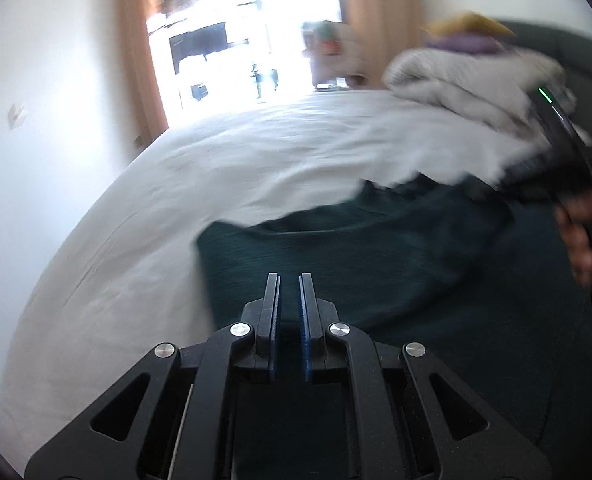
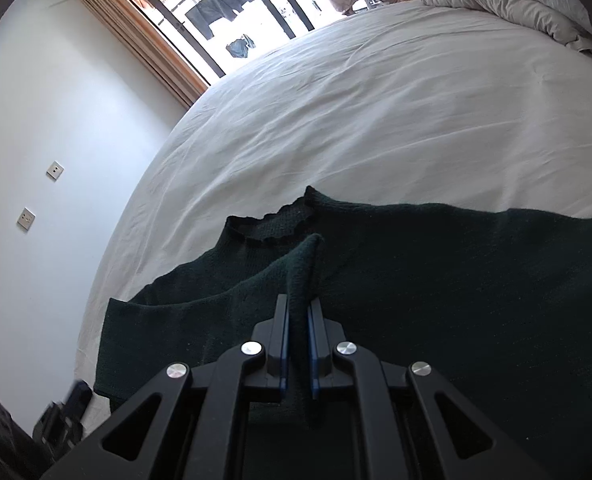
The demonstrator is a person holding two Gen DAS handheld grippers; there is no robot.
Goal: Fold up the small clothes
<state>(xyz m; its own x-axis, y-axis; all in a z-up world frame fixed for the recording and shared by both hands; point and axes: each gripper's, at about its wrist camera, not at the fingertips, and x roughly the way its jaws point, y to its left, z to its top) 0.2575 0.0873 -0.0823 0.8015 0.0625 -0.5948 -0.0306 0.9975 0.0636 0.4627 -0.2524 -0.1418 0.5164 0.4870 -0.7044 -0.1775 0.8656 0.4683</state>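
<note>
A dark green knitted sweater (image 2: 435,280) with a frilled collar lies spread across the lower half of the right wrist view, on a bed covered by a wrinkled white sheet (image 2: 375,112). The black right gripper (image 2: 297,304), at the bottom centre of that frame, pinches a raised fold of the sweater between its blue-padded fingers (image 2: 283,332). In the blurred left wrist view, the black left gripper (image 1: 290,280) sits at the bottom centre above the same green knit, its jaws drawn nearly together with only a narrow gap and no cloth visible between them. A person's hand (image 1: 579,236) grips a dark handle at the right edge of that frame. A bundled pale grey duvet (image 2: 503,0) fills the upper right, and a bright window with tan curtains (image 2: 144,44) occupies the upper left.
</note>
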